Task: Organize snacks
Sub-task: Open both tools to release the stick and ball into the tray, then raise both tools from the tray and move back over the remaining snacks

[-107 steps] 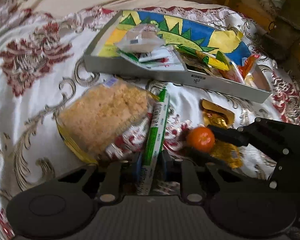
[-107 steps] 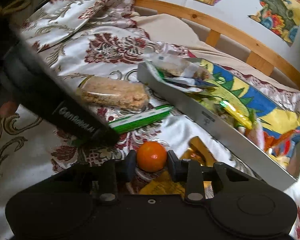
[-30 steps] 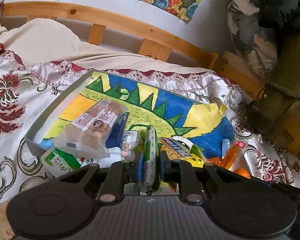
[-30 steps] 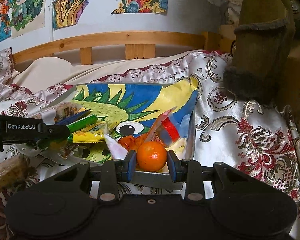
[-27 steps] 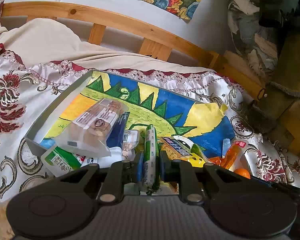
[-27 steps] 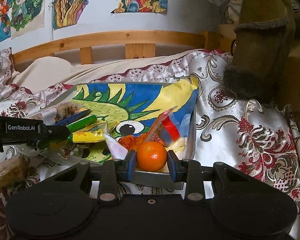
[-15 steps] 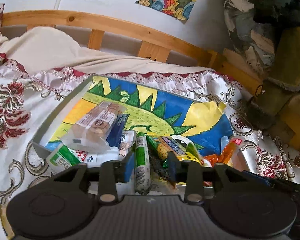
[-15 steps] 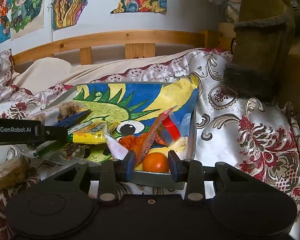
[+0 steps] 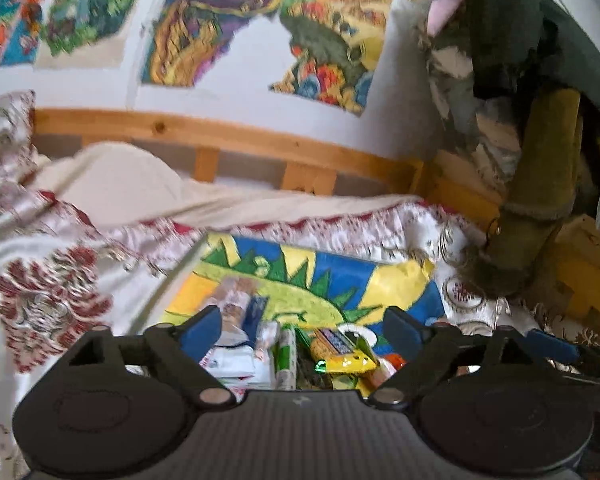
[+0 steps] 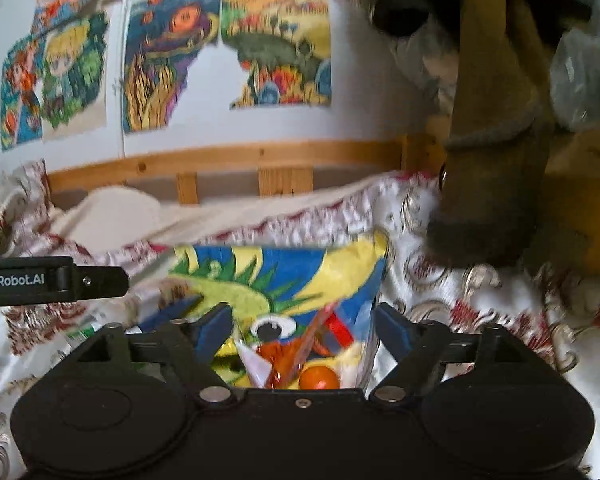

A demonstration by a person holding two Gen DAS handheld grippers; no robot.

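A bed [image 9: 60, 280] with a white bedspread patterned in red and gold carries everything, its wooden headboard rail [image 9: 236, 140] running along the far edge under a wall of colourful drawings [image 10: 172, 64]. Near the far right corner of the bed sits a shallow tray [image 9: 172, 280] lined with a bright blue, yellow and green painted sheet; the view is motion-blurred, so fine detail is soft. Snacks lie heaped along the tray's near side. In the left wrist view a clear-wrapped pastry [image 9: 236, 304] lies toward the tray's left, a green-and-white stick pack [image 9: 286, 354] lies just right of it, and a yellow packet [image 9: 340, 354] lies beside that. In the right wrist view the orange [image 10: 319, 378] rests in the tray's near right corner, next to a red-orange wrapper [image 10: 284, 356]. The left gripper [image 9: 300, 326] hangs above the tray's near side with its fingers spread wide, holding nothing. The right gripper [image 10: 304, 326] hangs over the tray's right end, fingers likewise spread and empty, the orange below them.
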